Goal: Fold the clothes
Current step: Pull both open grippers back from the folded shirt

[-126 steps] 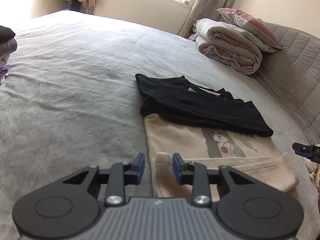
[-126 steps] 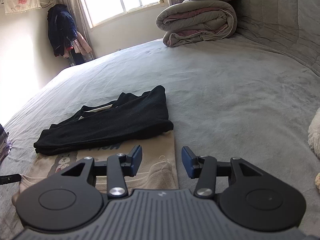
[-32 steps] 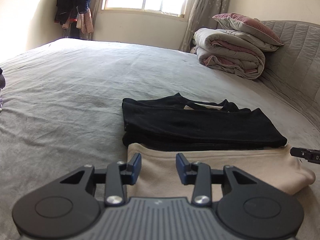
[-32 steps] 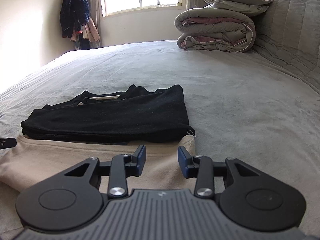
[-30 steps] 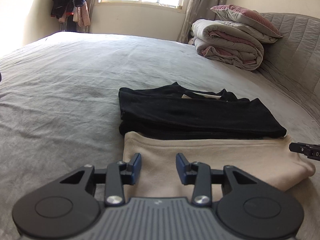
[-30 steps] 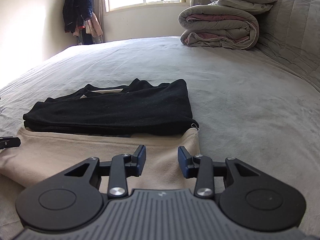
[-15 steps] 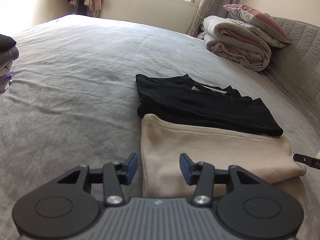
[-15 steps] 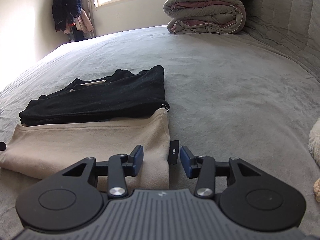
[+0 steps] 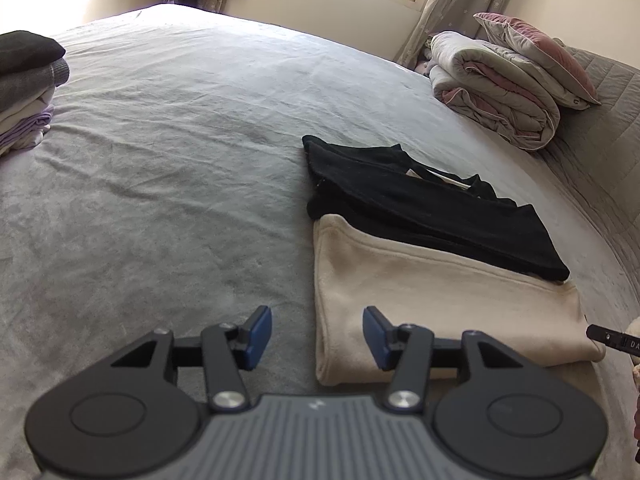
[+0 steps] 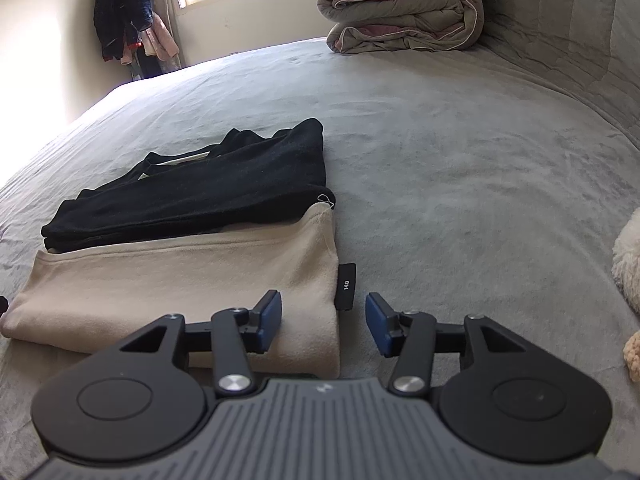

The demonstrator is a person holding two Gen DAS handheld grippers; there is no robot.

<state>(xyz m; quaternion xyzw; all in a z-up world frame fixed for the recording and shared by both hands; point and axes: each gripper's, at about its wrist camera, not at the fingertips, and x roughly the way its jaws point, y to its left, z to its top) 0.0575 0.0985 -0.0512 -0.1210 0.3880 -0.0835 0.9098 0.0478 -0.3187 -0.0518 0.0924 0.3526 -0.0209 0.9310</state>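
A grey bed [image 9: 168, 152] carries a folded beige garment [image 9: 432, 304], a folded black garment [image 9: 420, 204] just beyond it (edges touching), and a rolled quilt [image 9: 496, 88] farther beyond it.

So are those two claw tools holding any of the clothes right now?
No. Both have just been opening: the left gripper and right gripper each stand open at an end of the folded beige garment, gripping nothing.

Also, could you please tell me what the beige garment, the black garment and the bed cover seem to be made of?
Beige garment: probably fleece or brushed cotton, matte; its surface looks softly napped and its folded edges thick.
Black garment: likely a thin knit, matte; it drapes flat in fine layers.
Bed cover: seemingly short-pile plush, faintly sheened; brush marks and shallow creases show.
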